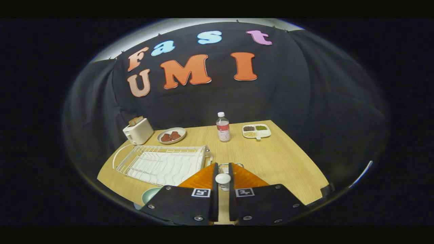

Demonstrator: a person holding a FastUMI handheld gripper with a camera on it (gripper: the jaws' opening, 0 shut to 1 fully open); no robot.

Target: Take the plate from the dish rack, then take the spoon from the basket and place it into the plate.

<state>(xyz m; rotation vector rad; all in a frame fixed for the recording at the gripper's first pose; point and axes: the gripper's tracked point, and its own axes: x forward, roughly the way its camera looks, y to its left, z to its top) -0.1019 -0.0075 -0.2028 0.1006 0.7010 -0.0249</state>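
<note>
Narrowly parted hand-held gripper (pixel 222 169) gripping spoon (pixel 222 178)

The tongs (pixel 222 166) point forward and slightly downward over the counter (pixel 278 159) — orange fingers (pixel 200 176) nearly parallel, drawn close, pinching a white spoon (pixel 222 178) in the narrow gap between them.

Tongs (pixel 222 169) with orange tapering fingers, black blocks bearing square black-and-white markers and silver screws.
</note>
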